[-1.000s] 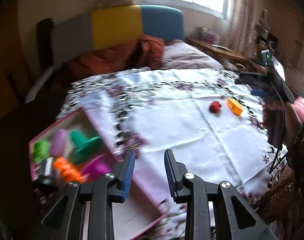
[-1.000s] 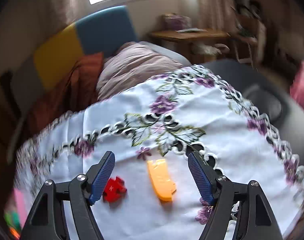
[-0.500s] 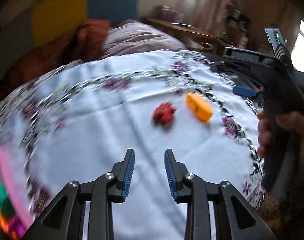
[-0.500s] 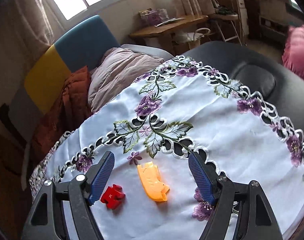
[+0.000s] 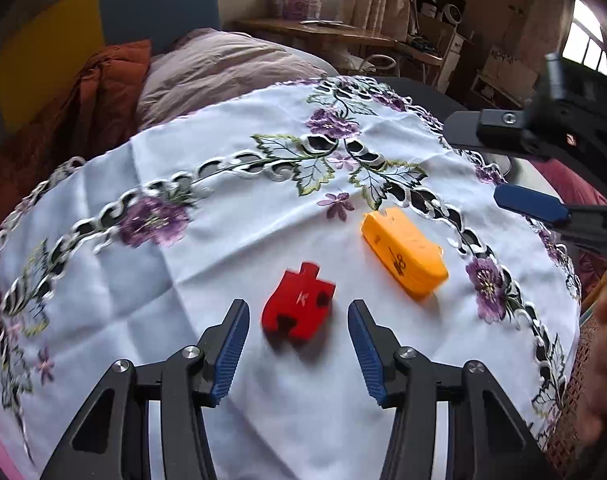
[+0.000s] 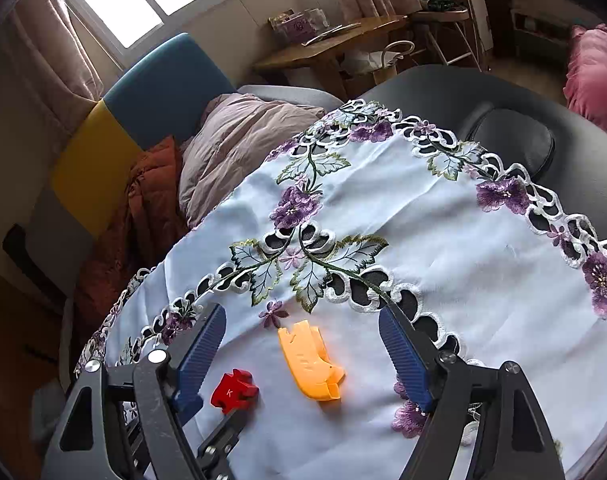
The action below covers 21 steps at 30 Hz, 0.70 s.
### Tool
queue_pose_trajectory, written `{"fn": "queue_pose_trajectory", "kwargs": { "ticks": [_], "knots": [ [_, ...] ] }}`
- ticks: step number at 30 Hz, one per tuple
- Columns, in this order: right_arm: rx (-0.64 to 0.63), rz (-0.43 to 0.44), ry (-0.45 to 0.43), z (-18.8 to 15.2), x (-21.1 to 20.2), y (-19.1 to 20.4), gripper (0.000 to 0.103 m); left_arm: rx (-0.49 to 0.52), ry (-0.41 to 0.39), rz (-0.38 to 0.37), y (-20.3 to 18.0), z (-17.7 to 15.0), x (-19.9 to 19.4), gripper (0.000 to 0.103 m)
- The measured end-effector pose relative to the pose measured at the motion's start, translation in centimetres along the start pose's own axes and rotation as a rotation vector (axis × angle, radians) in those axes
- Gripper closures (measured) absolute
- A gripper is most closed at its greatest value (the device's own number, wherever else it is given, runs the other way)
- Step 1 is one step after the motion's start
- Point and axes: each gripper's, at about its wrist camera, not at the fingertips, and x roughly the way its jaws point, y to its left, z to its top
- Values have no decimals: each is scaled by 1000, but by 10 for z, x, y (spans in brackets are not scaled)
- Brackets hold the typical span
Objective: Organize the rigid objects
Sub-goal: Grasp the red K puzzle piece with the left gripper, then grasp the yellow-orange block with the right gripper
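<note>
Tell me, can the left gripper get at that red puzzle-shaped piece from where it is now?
Probably yes. The left gripper has just been opening, and the red piece lies flat on the tablecloth between its fingers, untouched. The orange block sits clear to one side.

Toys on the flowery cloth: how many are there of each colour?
Red: 1, the red puzzle piece
Orange: 1, the orange block
Total: 2
</note>
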Motion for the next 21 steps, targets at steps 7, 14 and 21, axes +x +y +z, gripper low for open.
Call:
{"fn": "queue_pose_trajectory", "kwargs": {
  "ticks": [7,14,21],
  "knots": [
    [-30,-29,11,-2,7,3,24,-56,-27,1,13,-13,6,68],
    [-72,-55,63,-5,22,8,27,-180,-38,56,27,-58,-28,68],
    [-222,-139,146,-19,50,25,27,-238,-78,53,28,-99,-72,68]
  ]
}}
